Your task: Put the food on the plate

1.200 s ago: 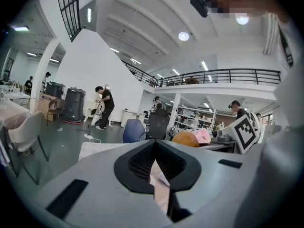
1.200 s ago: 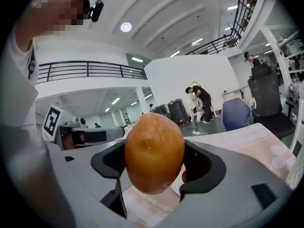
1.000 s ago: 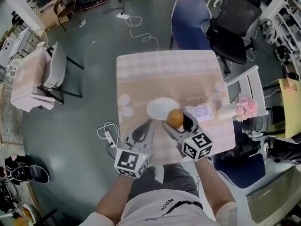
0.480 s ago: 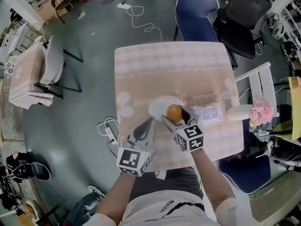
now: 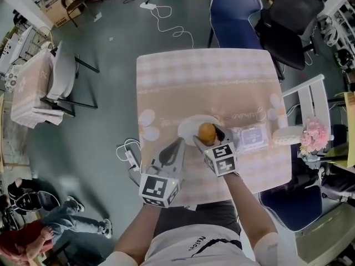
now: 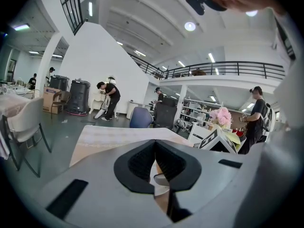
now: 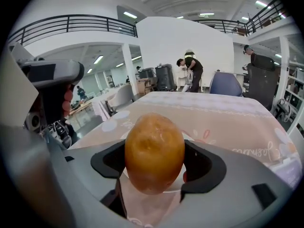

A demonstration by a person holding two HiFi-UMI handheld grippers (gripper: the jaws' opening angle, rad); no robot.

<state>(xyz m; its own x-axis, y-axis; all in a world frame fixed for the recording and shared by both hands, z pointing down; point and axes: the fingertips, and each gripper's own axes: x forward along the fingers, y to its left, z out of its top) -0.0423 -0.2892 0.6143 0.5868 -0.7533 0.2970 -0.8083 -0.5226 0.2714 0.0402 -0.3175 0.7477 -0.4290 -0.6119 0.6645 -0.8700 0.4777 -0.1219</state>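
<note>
Your left hand-held gripper [image 5: 178, 143] hovers above the near part of the beige checked counter [image 5: 205, 82], jaws pressed together and empty. At its 2 o'clock, your right hand-held gripper [image 5: 208, 136] is clamped on the golden-brown oval food [image 5: 207, 132], held over the 4 o'clock part of the round white plate [image 5: 188, 127]. You cannot tell whether they touch. A blue chair [image 5: 236, 15] stands beyond at 12 o'clock.

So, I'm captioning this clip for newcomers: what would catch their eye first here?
The orange-brown, egg-shaped food clamped in the right gripper, over the white plate on the pink-clothed table. Next, the left gripper, shut and empty, by the table's near edge.
</note>
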